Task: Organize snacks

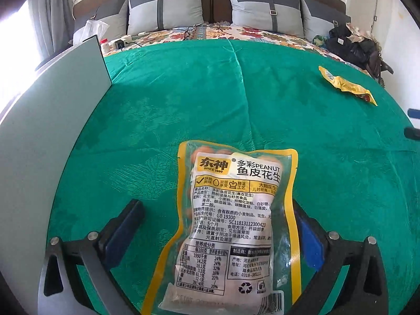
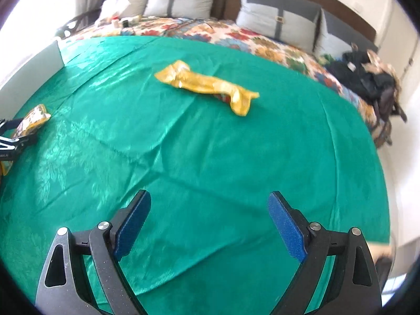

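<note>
the left gripper (image 1: 218,225) stands released, jaws spread wide, with the peanut bag (image 1: 231,220) lying flat on the green cover (image 1: 183,105) between them. the left pad sits clear of the bag; the right pad is partly hidden behind the bag's edge, so contact there cannot be told. the bag looks put down, print side up, just ahead of the gripper.

the right gripper (image 2: 210,220) is also released, jaws wide, nothing between them, only cover beneath. well ahead of it lies a crumpled yellow wrapper (image 2: 207,84), likely the next snack to fetch. far off to its left, beside the other gripper, the peanut bag's corner shows.

risks from here: if the left gripper lifts away with the right pad catching the bag's slick film, the bag could drag or flip out of place. the yellow wrapper is thin and creased, so a grip low on the soft cover may pinch fabric with it. the right view is blurred, so aim on the wrapper is uncertain. beyond, a pale board (image 1: 52,99) stands to the left gripper's left, and pillows (image 1: 165,8) line the bed's head.
</note>
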A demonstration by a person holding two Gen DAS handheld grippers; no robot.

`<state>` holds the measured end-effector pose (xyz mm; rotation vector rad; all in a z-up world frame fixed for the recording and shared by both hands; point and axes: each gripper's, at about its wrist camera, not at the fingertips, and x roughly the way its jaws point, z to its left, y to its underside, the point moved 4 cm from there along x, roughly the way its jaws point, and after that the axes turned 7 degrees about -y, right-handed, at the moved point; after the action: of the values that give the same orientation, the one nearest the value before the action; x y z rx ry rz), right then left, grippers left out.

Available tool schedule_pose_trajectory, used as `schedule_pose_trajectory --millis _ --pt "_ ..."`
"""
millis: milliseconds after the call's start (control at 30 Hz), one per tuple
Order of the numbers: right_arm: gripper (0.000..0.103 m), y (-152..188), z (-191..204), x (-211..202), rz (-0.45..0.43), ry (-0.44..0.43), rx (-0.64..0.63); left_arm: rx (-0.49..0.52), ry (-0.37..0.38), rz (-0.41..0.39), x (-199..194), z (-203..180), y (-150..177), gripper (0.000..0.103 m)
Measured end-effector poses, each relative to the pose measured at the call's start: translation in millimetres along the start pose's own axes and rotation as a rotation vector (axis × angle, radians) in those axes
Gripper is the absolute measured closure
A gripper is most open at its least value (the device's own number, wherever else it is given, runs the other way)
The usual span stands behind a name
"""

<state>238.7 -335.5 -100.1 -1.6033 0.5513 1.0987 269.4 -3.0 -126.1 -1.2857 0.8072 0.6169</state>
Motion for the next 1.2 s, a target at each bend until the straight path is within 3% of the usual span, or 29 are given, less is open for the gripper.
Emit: schedule_pose_trajectory --millis 133,267,367,433,467,500,533,567,667,733,933,1000,1033,1100,1200 --pt "0.012 -58.7 -19.6 53.4 0.126 -0.012 -0.157 0.0 0.0 0.0 -0.2 0.6 0.4 0.0" --pt "0.013 -87.4 -23.2 102.7 0.174 0.016 -0.21 0.0 0.0 0.0 0.2 0.6 0.2 0.0" --pt "0.013 -100.2 -30.3 123.2 0.163 -0.019 -0.152 0.0 0.001 0.0 0.2 0.7 0.3 0.0" --pt "0.015 -104.6 -42.5 129.7 0.149 -0.093 -0.033 0.0 0.0 0.0 0.2 0.8 0.4 0.0" --pt "0.03 -103.3 -48.0 130.2 0.151 -0.149 0.046 0.0 0.0 0.0 0.3 0.9 0.5 0.0" --pt "0.054 -103.6 -52.3 127.5 0.139 -0.174 0.107 0.0 0.0 0.0 0.2 1.0 0.6 0.0" --pt "0.071 -102.7 -54.5 125.7 0.151 -0.152 0.132 0.0 0.0 0.0 0.2 1.0 0.5 0.0" --pt "0.071 -100.6 -55.4 123.5 0.157 -0.147 0.168 0.0 0.0 0.0 0.2 1.0 0.6 0.0" --pt "0.072 -84.7 -51.4 109.6 0.195 -0.171 0.286 0.001 0.0 0.0 1.2 1.6 0.2 0.0" --pt "0.072 -69.1 -42.9 89.8 0.174 -0.262 0.418 0.0 0.0 0.0 1.3 1.5 0.3 0.0" --pt "0.071 19.2 31.0 32.9 0.109 -0.796 0.899 0.0 0.0 0.0 1.2 2.1 0.6 0.0" --pt "0.07 56.8 52.3 24.0 0.073 -0.902 1.03 0.0 0.001 0.0 1.3 1.4 0.4 0.0" --pt "0.066 75.1 55.8 21.1 0.058 -0.874 1.063 0.0 0.001 0.0 1.2 1.4 0.5 0.0" --pt "0.058 107.4 51.7 11.2 0.028 -0.704 1.081 0.0 0.001 0.0 1.2 1.3 0.3 0.0" --pt "0.045 130.0 42.4 -13.9 -0.073 -0.61 1.095 0.0 0.001 0.0 1.1 1.5 0.1 0.0"
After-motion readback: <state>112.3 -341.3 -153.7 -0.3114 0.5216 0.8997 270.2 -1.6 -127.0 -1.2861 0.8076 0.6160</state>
